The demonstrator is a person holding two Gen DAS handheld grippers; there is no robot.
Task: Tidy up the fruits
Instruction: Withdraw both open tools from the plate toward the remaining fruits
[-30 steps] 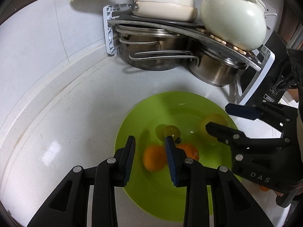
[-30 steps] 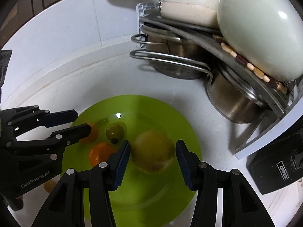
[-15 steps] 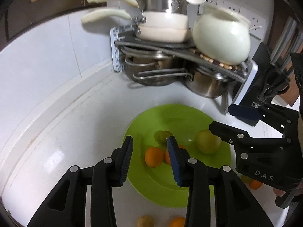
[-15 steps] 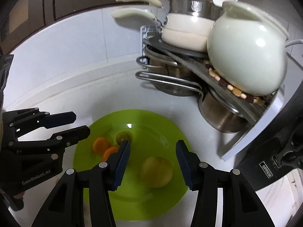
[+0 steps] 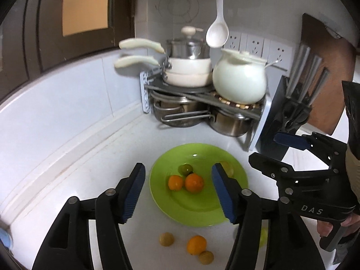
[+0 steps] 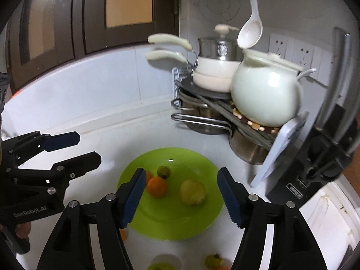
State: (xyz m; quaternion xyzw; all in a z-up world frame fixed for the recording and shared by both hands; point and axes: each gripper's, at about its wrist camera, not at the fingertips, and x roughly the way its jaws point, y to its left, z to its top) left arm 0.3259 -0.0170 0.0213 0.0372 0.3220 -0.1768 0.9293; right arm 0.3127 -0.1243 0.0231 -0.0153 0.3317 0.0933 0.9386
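A green plate [image 5: 198,211] [image 6: 171,222] sits on the white counter. It holds two oranges [image 5: 194,182] [image 6: 157,186], a small green fruit [image 5: 185,169] [image 6: 163,171] and a yellow-green pear-like fruit [image 6: 192,191]. Loose fruits lie on the counter in front of the plate: an orange [image 5: 196,244], two small tan fruits [image 5: 166,239] and a green one [image 6: 213,260]. My left gripper [image 5: 177,191] is open and empty above the plate's near edge. My right gripper [image 6: 180,193] is open and empty above the plate.
A corner rack [image 5: 202,94] at the back holds steel pots, cream pans and a white ceramic pot [image 5: 239,77] [image 6: 265,94]. A black knife block [image 5: 290,112] stands to the right of it. A white spoon [image 5: 217,33] hangs on the wall.
Both grippers have pulled up and back from the plate and opened wider. The loose fruits on the counter in front of the plate have come into view.
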